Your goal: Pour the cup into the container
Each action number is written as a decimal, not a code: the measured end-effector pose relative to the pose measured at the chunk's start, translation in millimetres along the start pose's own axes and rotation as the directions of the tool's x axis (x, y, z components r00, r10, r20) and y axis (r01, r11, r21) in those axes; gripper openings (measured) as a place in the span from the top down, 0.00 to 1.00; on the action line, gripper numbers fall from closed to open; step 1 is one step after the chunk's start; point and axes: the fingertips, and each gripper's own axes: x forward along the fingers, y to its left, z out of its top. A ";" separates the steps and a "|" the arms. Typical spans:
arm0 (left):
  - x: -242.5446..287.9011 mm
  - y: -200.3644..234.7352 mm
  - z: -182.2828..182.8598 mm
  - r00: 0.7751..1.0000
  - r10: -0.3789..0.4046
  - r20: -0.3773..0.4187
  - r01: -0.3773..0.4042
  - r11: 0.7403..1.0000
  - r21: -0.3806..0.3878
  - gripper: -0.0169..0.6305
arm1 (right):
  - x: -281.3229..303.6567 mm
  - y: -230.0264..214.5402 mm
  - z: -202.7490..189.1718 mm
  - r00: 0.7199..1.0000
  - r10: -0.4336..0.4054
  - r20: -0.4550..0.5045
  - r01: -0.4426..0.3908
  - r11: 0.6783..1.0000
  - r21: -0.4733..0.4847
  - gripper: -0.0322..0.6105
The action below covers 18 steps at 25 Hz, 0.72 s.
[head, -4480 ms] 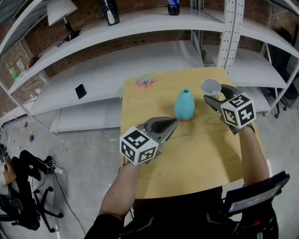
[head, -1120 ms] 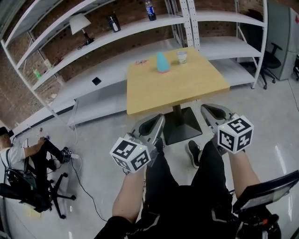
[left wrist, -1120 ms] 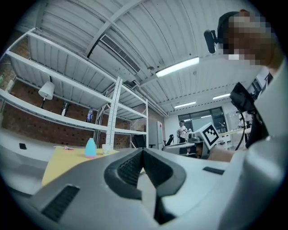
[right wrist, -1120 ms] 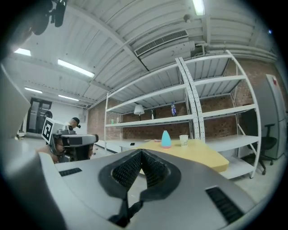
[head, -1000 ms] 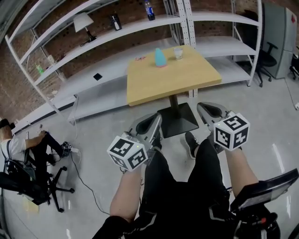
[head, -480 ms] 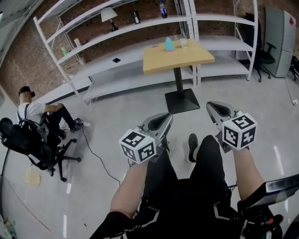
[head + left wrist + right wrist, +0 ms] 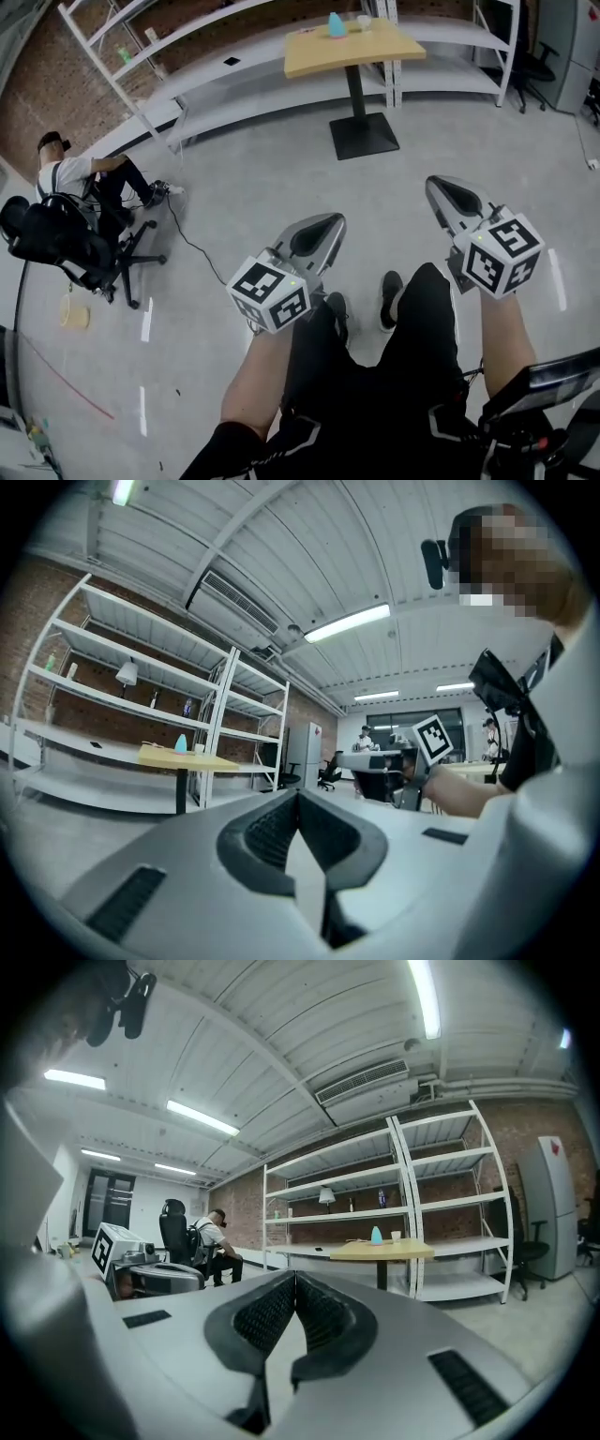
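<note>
The teal vase-shaped container (image 7: 336,24) and the small clear cup (image 7: 364,21) stand side by side on the wooden table (image 7: 375,49), far off at the top of the head view. Both grippers are held low in front of the person's legs, a long way from the table. My left gripper (image 7: 323,223) is shut with nothing in it, and so is my right gripper (image 7: 439,187). The left gripper view has the container (image 7: 181,744) and the cup (image 7: 198,748) small in the distance. In the right gripper view, the container (image 7: 376,1235) stands left of the cup (image 7: 396,1237).
White metal shelving (image 7: 187,66) runs along the brick wall behind the table. A seated person (image 7: 70,178) with an office chair (image 7: 56,248) is at the left, and a cable (image 7: 202,253) trails over the floor. A grey cabinet (image 7: 570,47) and another chair (image 7: 534,66) stand at the right.
The view has backed away from the table, which now sits smaller and higher in the head view. Both grippers came along, shut and empty; earlier they were over the tabletop beside the container and cup.
</note>
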 end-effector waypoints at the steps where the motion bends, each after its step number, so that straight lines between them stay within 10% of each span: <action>1: -10.2 -6.6 -0.7 1.000 0.012 0.000 -0.012 1.000 0.002 0.97 | -8.9 7.7 -3.0 1.000 -0.001 0.000 0.001 1.000 0.005 0.95; 18: -110.2 -151.8 2.1 0.998 0.035 0.042 -0.035 0.999 -0.005 0.97 | -162.9 99.6 -9.9 1.000 0.002 -0.002 -0.002 1.000 -0.030 0.95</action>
